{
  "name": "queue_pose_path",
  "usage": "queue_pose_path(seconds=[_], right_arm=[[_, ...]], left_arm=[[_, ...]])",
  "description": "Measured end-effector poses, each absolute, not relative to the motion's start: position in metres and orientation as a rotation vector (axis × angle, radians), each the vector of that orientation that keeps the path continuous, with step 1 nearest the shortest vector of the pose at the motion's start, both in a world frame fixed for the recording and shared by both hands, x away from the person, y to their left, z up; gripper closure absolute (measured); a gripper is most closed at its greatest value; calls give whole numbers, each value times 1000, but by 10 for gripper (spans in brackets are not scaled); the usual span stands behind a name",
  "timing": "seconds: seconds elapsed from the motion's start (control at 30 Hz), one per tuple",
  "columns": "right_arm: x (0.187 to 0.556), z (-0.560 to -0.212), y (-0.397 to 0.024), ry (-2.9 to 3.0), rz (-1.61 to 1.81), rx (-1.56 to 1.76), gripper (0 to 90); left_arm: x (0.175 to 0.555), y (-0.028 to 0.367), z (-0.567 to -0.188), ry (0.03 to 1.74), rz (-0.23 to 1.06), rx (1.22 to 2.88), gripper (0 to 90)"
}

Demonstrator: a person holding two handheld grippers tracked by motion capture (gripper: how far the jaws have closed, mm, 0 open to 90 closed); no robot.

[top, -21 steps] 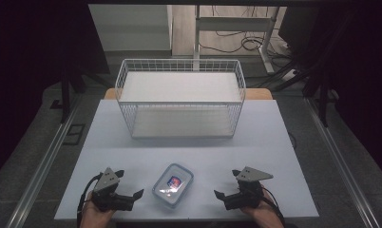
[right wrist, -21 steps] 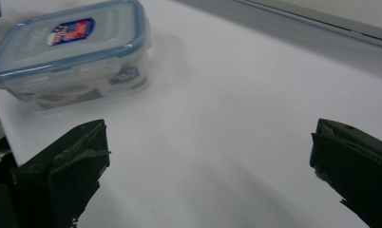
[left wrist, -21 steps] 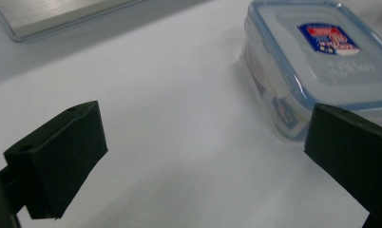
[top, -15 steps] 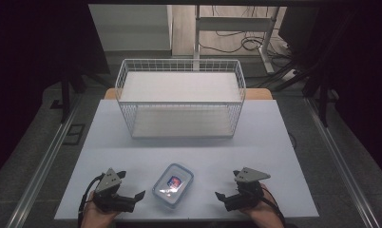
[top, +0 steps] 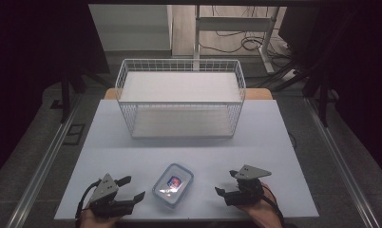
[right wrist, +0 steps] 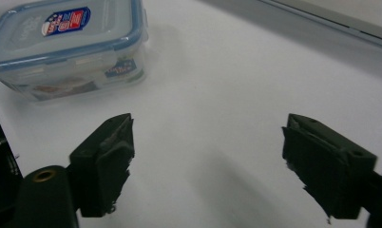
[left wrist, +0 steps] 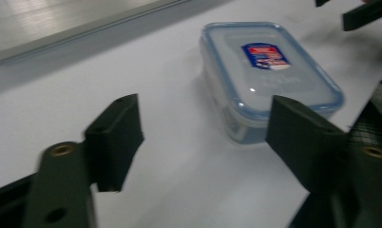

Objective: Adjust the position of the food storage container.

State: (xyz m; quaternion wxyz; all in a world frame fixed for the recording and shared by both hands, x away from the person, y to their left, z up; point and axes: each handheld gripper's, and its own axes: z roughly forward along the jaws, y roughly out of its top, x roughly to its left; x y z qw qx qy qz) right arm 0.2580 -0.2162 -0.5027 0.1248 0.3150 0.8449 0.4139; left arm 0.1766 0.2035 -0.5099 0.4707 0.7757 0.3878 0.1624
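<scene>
The clear plastic container (top: 173, 185) carries a blue snap-on lid with a small label (top: 174, 181) in red, white and blue at its centre; the printing on it is too small to read. A second sticker (right wrist: 118, 68) sits on one side wall, also unreadable. The container is a rounded rectangle, see-through, with a blue rim. Its long axis runs from about 7 o'clock to 1 o'clock in the high view. It lies flat on the white bench (top: 274, 133), near the front edge, between the two grippers. The left gripper (top: 132, 189) sits at its 8 o'clock, jaws wide apart and empty. The right gripper (top: 225, 183) sits at its 3 o'clock, jaws likewise wide and empty. A white wire basket (top: 179, 64) stands well apart at 12 o'clock.
</scene>
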Motion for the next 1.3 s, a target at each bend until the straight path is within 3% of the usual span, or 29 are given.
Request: queue_pose_path(seconds=[0.13,0.2,0.27,0.3,0.37,0.43,0.47,0.6,0.9,1.3], right_arm=[[260,-500,-213,2467,1204,925,268],[262,-497,-208,2486,1198,914,379],[263,-494,-204,2502,1202,889,472],[263,-494,-204,2502,1202,889,472],[267,-492,-195,2545,1187,847,635],[270,-492,-190,2567,1186,827,739],[270,-492,-190,2567,1186,827,739],[278,-490,-179,2597,1204,791,888],[309,-492,-140,2597,1213,735,894],[324,-509,-126,2699,1190,723,894]], left_arm=[[169,200,-510,947,382,1907,407],[161,196,-511,934,362,1914,539],[159,194,-511,933,357,1920,618],[157,191,-512,930,346,1933,618],[153,184,-515,915,324,1992,718],[151,178,-517,904,316,2012,779],[151,178,-517,904,316,2012,808],[151,168,-519,883,303,2038,865],[163,147,-528,893,242,2086,889],[180,145,-532,966,257,2099,892]])
